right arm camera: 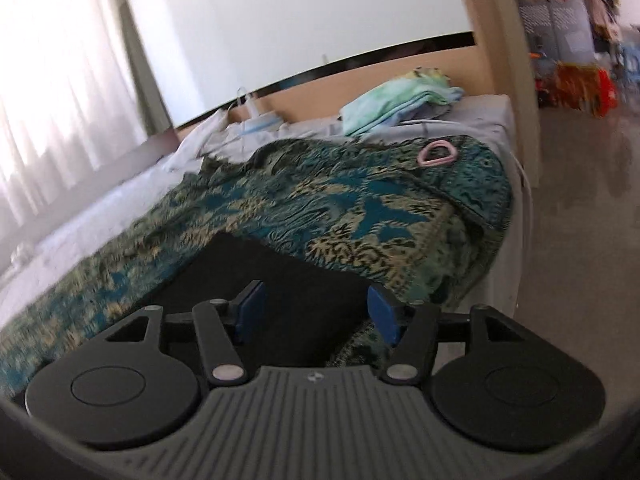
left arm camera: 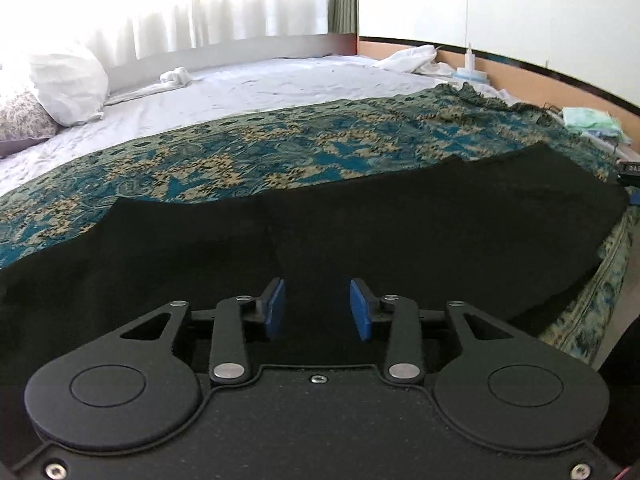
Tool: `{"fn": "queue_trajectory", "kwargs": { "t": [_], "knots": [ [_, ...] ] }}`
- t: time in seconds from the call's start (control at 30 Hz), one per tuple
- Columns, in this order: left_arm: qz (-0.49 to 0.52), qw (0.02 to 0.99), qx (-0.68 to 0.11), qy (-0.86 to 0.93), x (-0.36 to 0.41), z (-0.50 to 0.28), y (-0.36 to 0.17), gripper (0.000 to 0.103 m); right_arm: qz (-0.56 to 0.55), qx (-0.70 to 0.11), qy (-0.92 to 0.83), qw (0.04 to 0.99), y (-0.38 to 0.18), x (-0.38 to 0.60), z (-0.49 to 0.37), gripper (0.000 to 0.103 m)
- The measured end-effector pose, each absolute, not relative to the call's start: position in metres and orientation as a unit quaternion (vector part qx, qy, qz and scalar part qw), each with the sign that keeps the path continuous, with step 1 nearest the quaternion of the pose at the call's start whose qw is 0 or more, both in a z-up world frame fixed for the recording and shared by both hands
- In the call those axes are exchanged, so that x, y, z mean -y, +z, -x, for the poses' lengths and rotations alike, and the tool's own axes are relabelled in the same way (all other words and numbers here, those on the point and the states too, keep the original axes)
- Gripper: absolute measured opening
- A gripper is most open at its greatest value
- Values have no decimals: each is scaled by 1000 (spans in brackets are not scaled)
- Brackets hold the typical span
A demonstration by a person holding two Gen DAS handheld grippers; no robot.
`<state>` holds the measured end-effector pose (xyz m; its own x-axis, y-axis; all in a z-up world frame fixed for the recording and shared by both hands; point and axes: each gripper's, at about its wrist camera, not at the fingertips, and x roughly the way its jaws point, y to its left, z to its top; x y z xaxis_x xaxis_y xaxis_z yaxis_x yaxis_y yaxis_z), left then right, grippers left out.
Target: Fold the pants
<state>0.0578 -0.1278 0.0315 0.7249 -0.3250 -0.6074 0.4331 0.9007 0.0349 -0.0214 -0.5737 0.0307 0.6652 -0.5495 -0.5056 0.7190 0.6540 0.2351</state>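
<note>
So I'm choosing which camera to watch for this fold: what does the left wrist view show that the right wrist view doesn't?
Only the left wrist view shows the white pillow, the patterned pillow and the black pants spread wide.

Only the right wrist view shows the pink ring, the room floor and just a corner of the pants.

Both show the teal patterned blanket, the folded light green cloth, and open jaws with nothing gripped: left gripper, right gripper.

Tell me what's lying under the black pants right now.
The black pants lie on a teal patterned blanket, which covers a white sheet. Whatever lies directly beneath the pants is hidden by the fabric.
</note>
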Motion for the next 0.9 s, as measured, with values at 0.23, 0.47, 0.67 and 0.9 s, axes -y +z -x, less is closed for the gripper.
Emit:
{"fn": "queue_trajectory", "kwargs": {
  "t": [0.23,0.47,0.67,0.9],
  "knots": [
    [-77,928,-320,-177,109,-57,24,35,-210,-196,-380,879,32,571,22,60],
    [-61,932,-323,-155,89,-58,23,35,-185,-227,-356,887,32,575,-3,40],
    [-42,940,-312,-133,63,-51,28,36,-208,-219,-308,902,57,552,-25,7],
    [1,946,-309,-96,18,-45,26,36,-38,-233,-53,970,104,355,-60,7]
  ]
}}
